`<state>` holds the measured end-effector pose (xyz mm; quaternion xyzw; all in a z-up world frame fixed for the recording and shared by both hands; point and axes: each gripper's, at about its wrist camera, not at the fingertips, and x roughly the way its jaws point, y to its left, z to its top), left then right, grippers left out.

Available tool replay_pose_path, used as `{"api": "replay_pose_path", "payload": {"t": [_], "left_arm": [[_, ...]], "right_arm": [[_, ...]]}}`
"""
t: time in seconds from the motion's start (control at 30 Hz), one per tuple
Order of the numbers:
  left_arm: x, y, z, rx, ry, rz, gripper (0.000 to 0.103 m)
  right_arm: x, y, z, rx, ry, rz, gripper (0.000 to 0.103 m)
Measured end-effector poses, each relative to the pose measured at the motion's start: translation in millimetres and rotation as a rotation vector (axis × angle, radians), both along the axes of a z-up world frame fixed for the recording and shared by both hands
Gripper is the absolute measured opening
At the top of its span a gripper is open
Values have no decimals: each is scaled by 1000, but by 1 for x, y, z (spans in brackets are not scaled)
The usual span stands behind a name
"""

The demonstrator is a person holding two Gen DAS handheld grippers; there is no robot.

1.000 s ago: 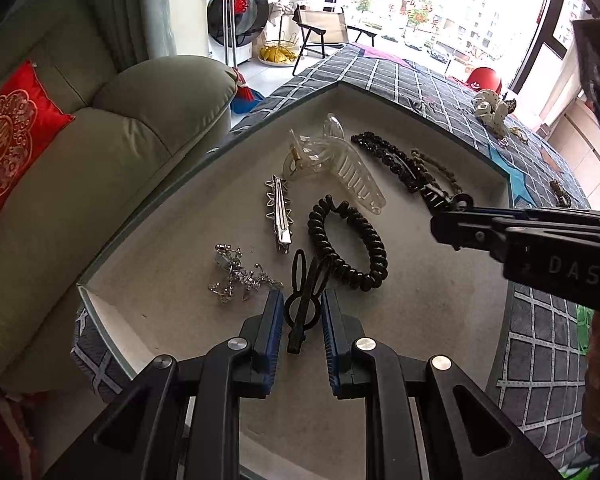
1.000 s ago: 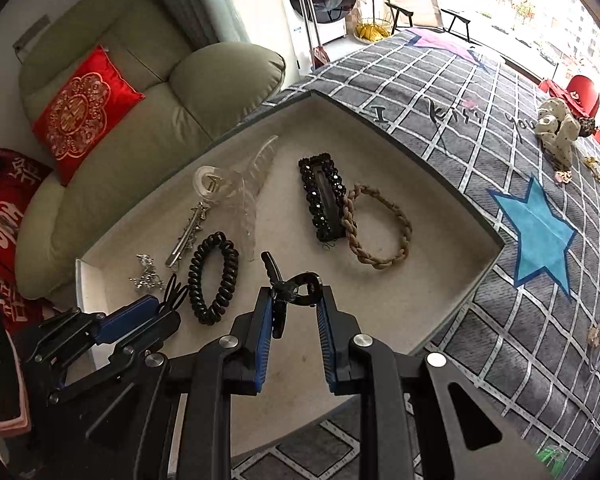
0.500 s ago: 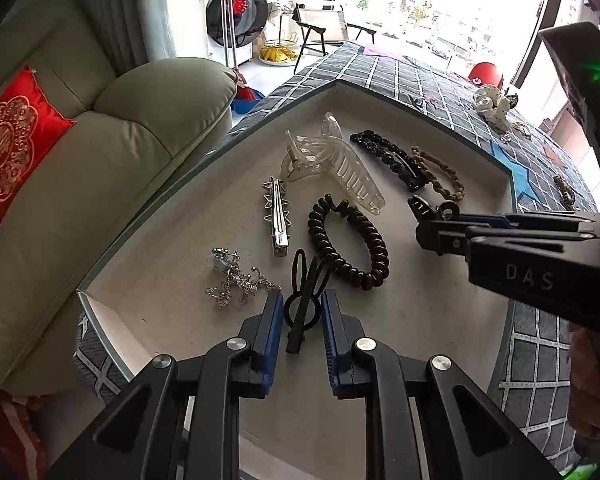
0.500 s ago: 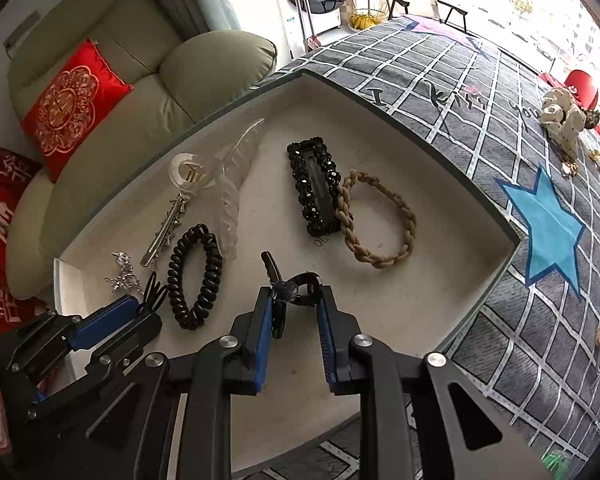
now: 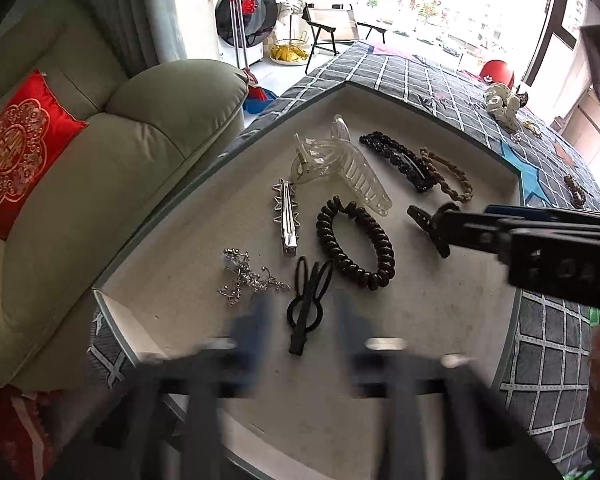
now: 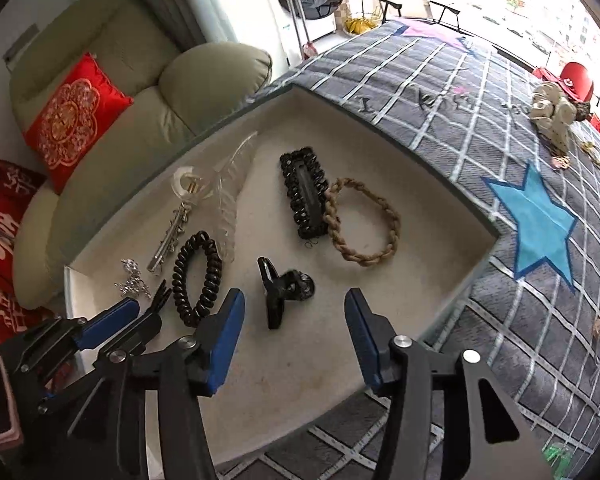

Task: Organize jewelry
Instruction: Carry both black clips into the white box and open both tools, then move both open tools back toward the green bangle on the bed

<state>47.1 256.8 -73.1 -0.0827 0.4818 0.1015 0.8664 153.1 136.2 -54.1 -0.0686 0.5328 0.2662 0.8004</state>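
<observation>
Both tools stood open over the jewelry tray, each with a black clip lying loose between its fingers.

Our right tool point(image 6: 294, 322) gaped wide around a small black claw clip point(image 6: 284, 290); our left tool point(image 5: 302, 322), blurred, held nothing, a black bunny-ear clip point(image 5: 308, 304) lying free. Already in the tray point(image 5: 440, 332): coil hair tie point(image 5: 354, 248), clear claw clip point(image 5: 342, 168), beaded barrette point(image 6: 304, 194), braided band point(image 6: 362, 222). A few pieces point(image 6: 554, 124) lay well apart on the grey checked surface point(image 6: 440, 80). A green sofa point(image 5: 100, 168) stood beside it.
</observation>
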Motion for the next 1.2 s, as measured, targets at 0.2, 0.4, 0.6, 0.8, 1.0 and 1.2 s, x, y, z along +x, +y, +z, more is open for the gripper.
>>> {"api": "replay_pose_path", "payload": {"t": [0.2, 0.4, 0.6, 0.8, 1.0, 1.2], "left_arm": [[-2, -7, 9, 35, -18, -2, 85], [-3, -20, 20, 53, -44, -20, 85], [-5, -44, 47, 73, -105, -65, 103], [-3, -76, 73, 64, -140, -118, 103], [9, -120, 85, 33, -153, -188, 103], [37, -176, 73, -43, -95, -286, 103]], "right_arm": [[-7, -31, 19, 48, -27, -52, 61], [-18, -72, 33, 79, -55, -105, 79], [-30, -132, 36, 74, -74, -198, 81], [-50, -203, 32, 4, -117, -329, 81], [-72, -260, 24, -70, -133, -448, 81], [-87, -284, 4, -92, -96, -500, 81]]}}
